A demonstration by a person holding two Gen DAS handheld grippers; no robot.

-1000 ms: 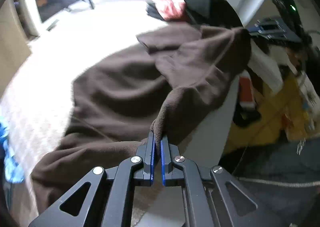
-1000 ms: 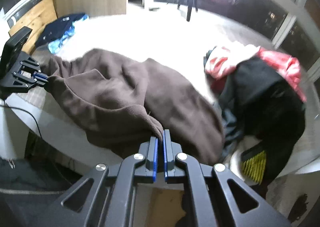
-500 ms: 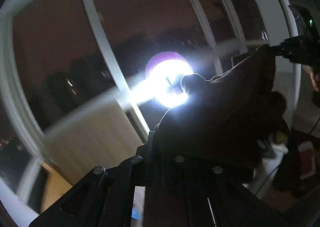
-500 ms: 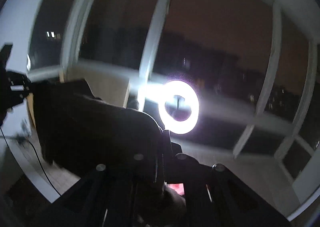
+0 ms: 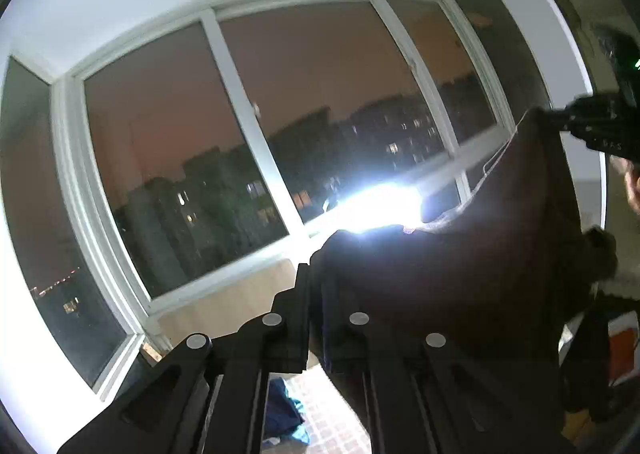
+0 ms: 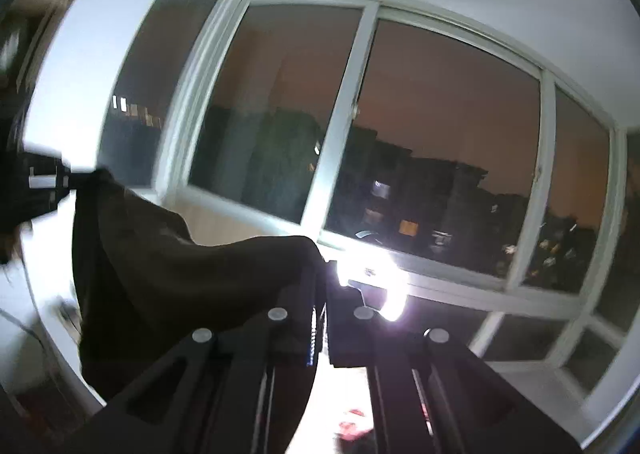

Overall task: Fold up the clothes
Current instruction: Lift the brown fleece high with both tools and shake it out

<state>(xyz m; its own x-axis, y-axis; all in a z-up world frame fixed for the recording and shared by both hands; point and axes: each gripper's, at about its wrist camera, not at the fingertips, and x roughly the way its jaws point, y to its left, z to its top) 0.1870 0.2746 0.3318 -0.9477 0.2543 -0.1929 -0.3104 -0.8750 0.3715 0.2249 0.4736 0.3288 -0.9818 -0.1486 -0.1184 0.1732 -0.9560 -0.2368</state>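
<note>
No text, label, brand, number or sign can be read in either wrist view. The right gripper (image 5: 600, 126), seen at 3 o'clock in the left wrist view, carries a few small pale characters on its dark body, too small and blurred to make out. The lit windows of the distant buildings (image 5: 224, 206) carry no lettering.

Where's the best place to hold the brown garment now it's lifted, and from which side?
At its top edge, one corner per side, as now: the left gripper and right gripper are each shut on an end of the brown garment. The cloth sags between them and hangs free below, so pinching the upper hem from the outer ends likely keeps it spread for folding.
</note>
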